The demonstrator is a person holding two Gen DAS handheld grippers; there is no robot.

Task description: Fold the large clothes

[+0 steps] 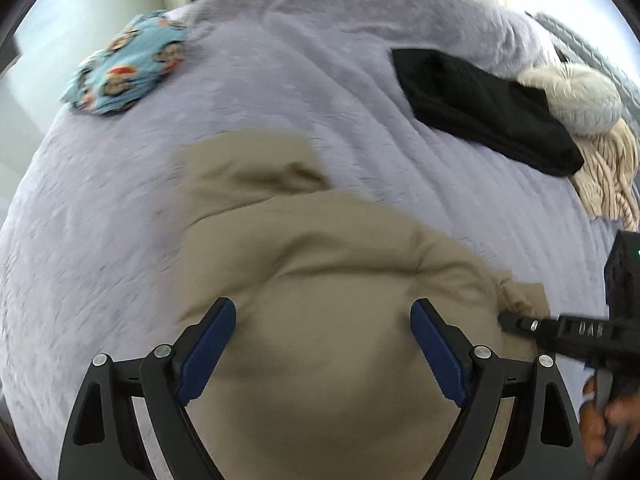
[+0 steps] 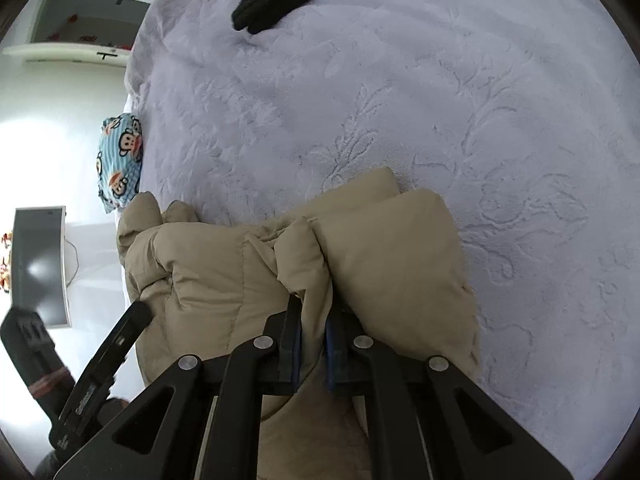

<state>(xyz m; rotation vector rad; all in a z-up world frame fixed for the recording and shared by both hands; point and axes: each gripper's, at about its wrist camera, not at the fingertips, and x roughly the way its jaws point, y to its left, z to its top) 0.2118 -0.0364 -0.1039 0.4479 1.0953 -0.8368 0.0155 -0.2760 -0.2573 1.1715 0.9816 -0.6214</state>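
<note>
Four garments [image 1: 320,248], two tongs [image 1: 323,344].

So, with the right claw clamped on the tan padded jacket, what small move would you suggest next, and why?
Probably lift and draw that pinched fold across. The right claw is shut on a ridge of the tan padded jacket, which lies bunched on the lilac plush bedspread, while the left claw hangs open above it, free to pin the rest.

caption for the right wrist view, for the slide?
Right gripper, jaws shut on a fold of the tan padded jacket, on the lilac bedspread.
</note>
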